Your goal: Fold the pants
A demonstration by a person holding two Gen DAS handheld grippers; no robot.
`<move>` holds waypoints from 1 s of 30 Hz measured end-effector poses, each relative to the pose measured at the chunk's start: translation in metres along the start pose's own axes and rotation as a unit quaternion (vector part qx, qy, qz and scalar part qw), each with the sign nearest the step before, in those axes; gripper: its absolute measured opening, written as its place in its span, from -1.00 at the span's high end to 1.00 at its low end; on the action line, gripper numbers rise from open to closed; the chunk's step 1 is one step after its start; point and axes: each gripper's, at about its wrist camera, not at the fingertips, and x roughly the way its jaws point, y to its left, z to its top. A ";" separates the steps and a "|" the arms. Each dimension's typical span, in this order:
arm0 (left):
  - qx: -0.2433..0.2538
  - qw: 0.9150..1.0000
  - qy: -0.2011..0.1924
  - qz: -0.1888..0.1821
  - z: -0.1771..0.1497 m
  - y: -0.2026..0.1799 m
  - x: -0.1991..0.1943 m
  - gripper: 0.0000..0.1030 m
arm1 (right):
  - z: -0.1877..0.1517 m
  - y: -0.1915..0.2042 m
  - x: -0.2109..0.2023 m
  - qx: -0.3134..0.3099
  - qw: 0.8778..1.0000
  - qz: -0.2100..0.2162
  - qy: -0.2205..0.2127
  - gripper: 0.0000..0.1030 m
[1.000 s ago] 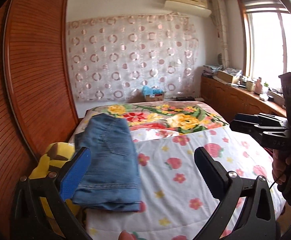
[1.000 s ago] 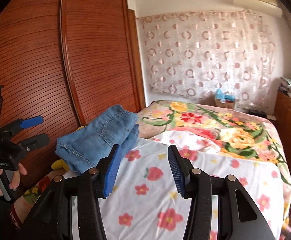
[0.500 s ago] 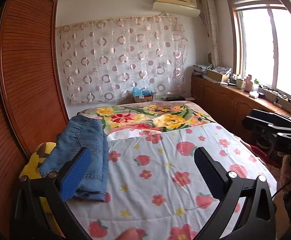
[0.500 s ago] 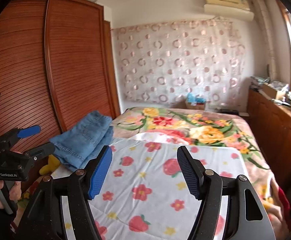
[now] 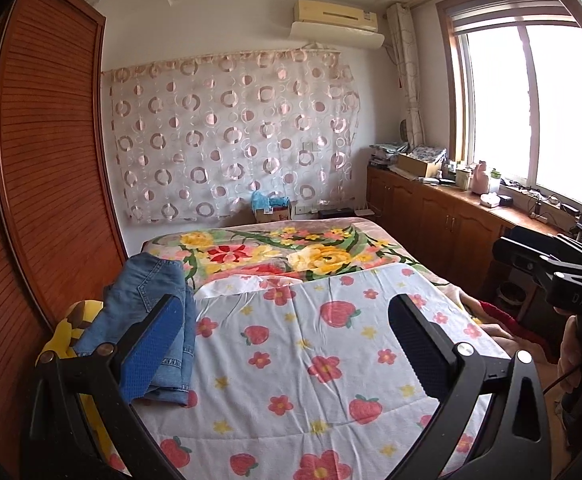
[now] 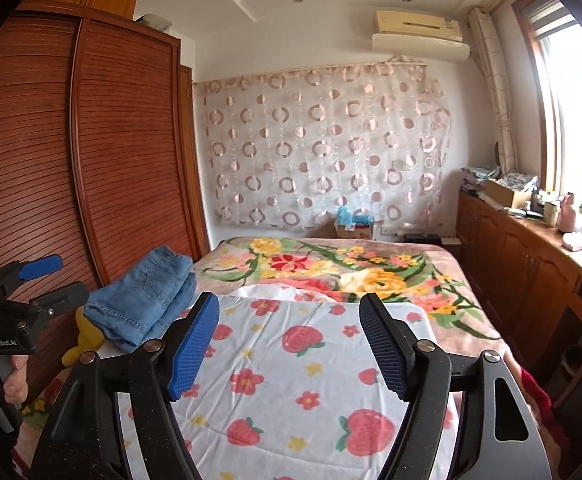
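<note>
The folded blue jeans lie in a stack at the left edge of the bed, partly on a yellow plush toy. My left gripper is open and empty, held back from the bed, with its blue pad in front of the jeans' near edge. In the right wrist view the jeans lie to the far left. My right gripper hovers over the strawberry sheet with its jaws opening and nothing between them. A hand holds the left gripper at that view's left edge.
A slatted wooden wardrobe runs close along the bed's left side. Low wooden cabinets with clutter on top line the right wall under the window. A floral blanket covers the far half of the bed, and a small box stands behind it.
Both grippers have drawn back from the jeans and risen a little, so the jeans look smaller and farther. The right gripper's jaws have widened and its view has swung right.
</note>
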 end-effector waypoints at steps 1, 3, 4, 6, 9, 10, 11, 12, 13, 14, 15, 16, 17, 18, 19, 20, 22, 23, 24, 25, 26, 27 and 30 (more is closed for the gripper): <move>0.000 1.000 -0.001 0.002 0.001 -0.001 -0.001 -0.99 | 0.001 0.003 -0.002 -0.002 1.000 -0.005 -0.002 -0.46; -0.002 1.000 -0.004 0.005 0.002 -0.002 -0.005 -0.99 | -0.002 0.006 -0.007 -0.001 1.000 -0.012 -0.004 -0.47; -0.004 1.000 -0.004 0.006 0.002 -0.002 -0.006 -0.99 | -0.001 0.009 -0.008 0.000 1.000 -0.015 -0.004 -0.48; -0.011 1.000 -0.005 0.009 0.003 -0.001 -0.009 -0.99 | -0.003 0.012 -0.010 -0.001 1.000 -0.022 -0.005 -0.48; -0.023 1.000 -0.001 0.009 0.001 0.002 -0.011 -0.99 | -0.004 0.015 -0.015 -0.001 0.999 -0.030 -0.009 -0.48; -0.027 1.000 0.000 0.008 0.000 0.003 -0.010 -0.99 | -0.005 0.017 -0.016 0.000 0.999 -0.032 -0.010 -0.48; -0.028 1.000 0.001 0.009 -0.001 0.004 -0.011 -0.99 | -0.008 0.016 -0.017 0.000 0.999 -0.033 -0.010 -0.48; -0.028 1.000 0.002 0.011 -0.003 0.004 -0.011 -0.99 | -0.009 0.016 -0.018 0.000 0.999 -0.033 -0.009 -0.48; -0.028 1.000 0.004 0.013 -0.004 0.005 -0.011 -0.99 | -0.010 0.019 -0.018 0.000 0.999 -0.034 -0.008 -0.48; -0.028 1.000 0.005 0.014 -0.005 0.005 -0.010 -0.99 | -0.012 0.017 -0.018 0.001 0.999 -0.033 -0.008 -0.48; -0.028 0.999 0.006 0.014 -0.006 0.005 -0.010 -0.99 | -0.013 0.016 -0.018 0.002 0.999 -0.032 -0.007 -0.48; -0.028 0.999 0.007 0.014 -0.008 0.005 -0.010 -0.99 | -0.013 0.017 -0.018 0.003 0.999 -0.032 -0.007 -0.48; -0.029 0.999 0.008 0.015 -0.009 0.005 -0.009 -0.99 | -0.012 0.014 -0.017 0.005 0.999 -0.032 -0.006 -0.48; -0.029 0.999 0.010 0.015 -0.010 0.005 -0.009 -0.99 | -0.012 0.013 -0.015 0.006 0.999 -0.032 -0.006 -0.48; -0.030 0.999 0.011 0.015 -0.011 0.005 -0.008 -0.99 | -0.012 0.013 -0.015 0.007 0.999 -0.031 -0.005 -0.48; -0.030 0.999 0.012 0.014 -0.012 0.005 -0.008 -0.99 | -0.012 0.011 -0.015 0.007 1.000 -0.030 -0.004 -0.48; -0.030 0.999 0.013 0.015 -0.013 0.005 -0.008 -0.99 | -0.011 0.011 -0.015 0.007 0.999 -0.031 -0.004 -0.48; -0.031 0.999 0.012 0.015 -0.013 0.005 -0.008 -0.99 | -0.010 0.009 -0.013 0.007 0.999 -0.031 -0.004 -0.48; -0.031 0.999 0.012 0.014 -0.014 0.005 -0.008 -0.99 | -0.010 0.010 -0.013 0.008 0.999 -0.031 -0.004 -0.48; -0.030 0.999 0.012 0.014 -0.013 0.005 -0.008 -0.99 | -0.009 0.010 -0.013 0.008 0.999 -0.031 -0.004 -0.48; -0.031 0.999 0.012 0.015 -0.013 0.005 -0.008 -0.99 | -0.010 0.009 -0.014 0.007 0.999 -0.031 -0.004 -0.48; -0.030 0.999 0.012 0.015 -0.013 0.005 -0.008 -0.99 | -0.011 0.009 -0.014 0.007 0.999 -0.031 -0.005 -0.48; -0.030 0.999 0.012 0.015 -0.012 0.006 -0.008 -0.99 | -0.011 0.009 -0.014 0.007 0.999 -0.031 -0.006 -0.48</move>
